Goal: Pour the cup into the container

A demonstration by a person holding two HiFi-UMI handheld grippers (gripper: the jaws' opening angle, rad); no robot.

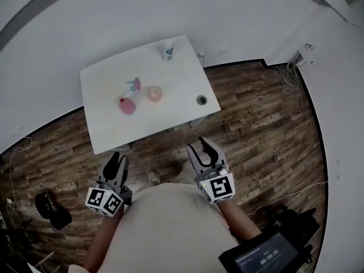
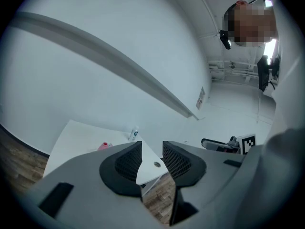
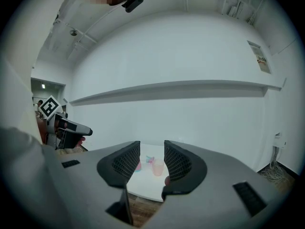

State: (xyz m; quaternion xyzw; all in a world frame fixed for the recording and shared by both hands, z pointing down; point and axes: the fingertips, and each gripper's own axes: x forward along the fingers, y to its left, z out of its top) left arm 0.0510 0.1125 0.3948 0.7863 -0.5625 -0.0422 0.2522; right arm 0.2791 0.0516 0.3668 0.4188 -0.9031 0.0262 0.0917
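Observation:
A white table [image 1: 111,129] stands ahead of me with a translucent pink cup [image 1: 154,93] and a pink round container [image 1: 127,106] side by side near its middle. Both grippers hang over the wood floor, short of the table's near edge, close to my body. My left gripper [image 1: 118,159] and my right gripper [image 1: 205,147] are shut with nothing between the jaws. In the right gripper view the cup [image 3: 157,167] and the container [image 3: 137,166] show far off past the gripper [image 3: 152,156]. In the left gripper view the gripper [image 2: 152,159] frames the table's corner, and the container [image 2: 104,146] is small.
A small pink and teal item [image 1: 134,84] lies behind the cup. A white bottle [image 1: 168,51] stands at the table's far edge, and a round hole [image 1: 201,100] sits near its right corner. Cables [image 1: 287,75] lie by the wall at right, dark gear [image 1: 51,209] on the floor at left.

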